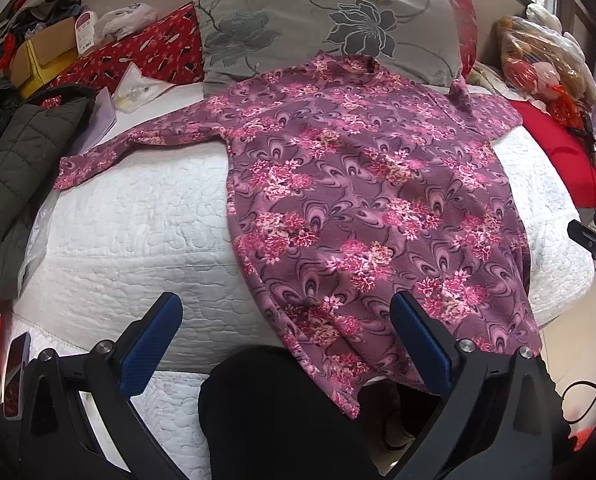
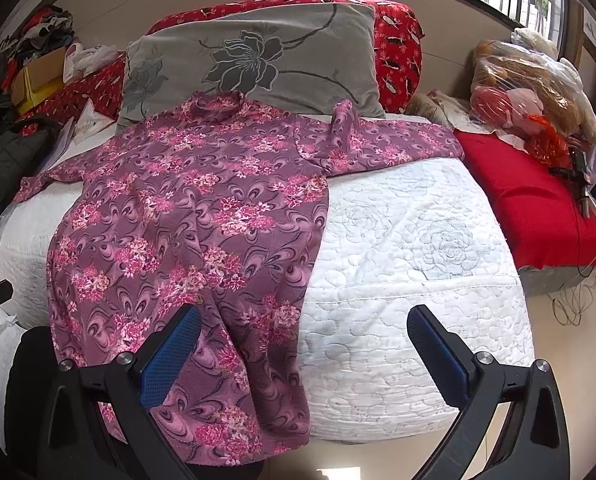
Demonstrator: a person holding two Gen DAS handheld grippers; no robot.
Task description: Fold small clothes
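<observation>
On the bed (image 1: 130, 216), which carries a white quilted cover with a soft, puffy stitched pattern, a purple floral shirt (image 1: 358, 184) lies spread flat. Its fabric looks thin and soft, printed with pink flower bunches and curved swirls. The collar points to the head edge of the bed and rests on the grey pillow (image 1: 322, 24), a rectangular velvet-looking cushion with large embroidered flowers. The hem hangs over the foot edge of the bed. One long sleeve stretches toward the left edge of the bed; the other sleeve (image 2: 382, 140) stretches toward the right edge, with a small fold standing up near the shoulder. A dark padded jacket (image 1: 22, 168) with stitched ribs lies at the left edge. A smooth red cloth (image 2: 534, 208) lies beside the right edge.

The left hand-held gripper (image 1: 286, 344) hovers above the foot edge with its blue, finely dotted pads spread wide, holding nothing. The right hand-held gripper (image 2: 304, 344) is spread wide too, its left pad over the hem, not pinching it.
</observation>
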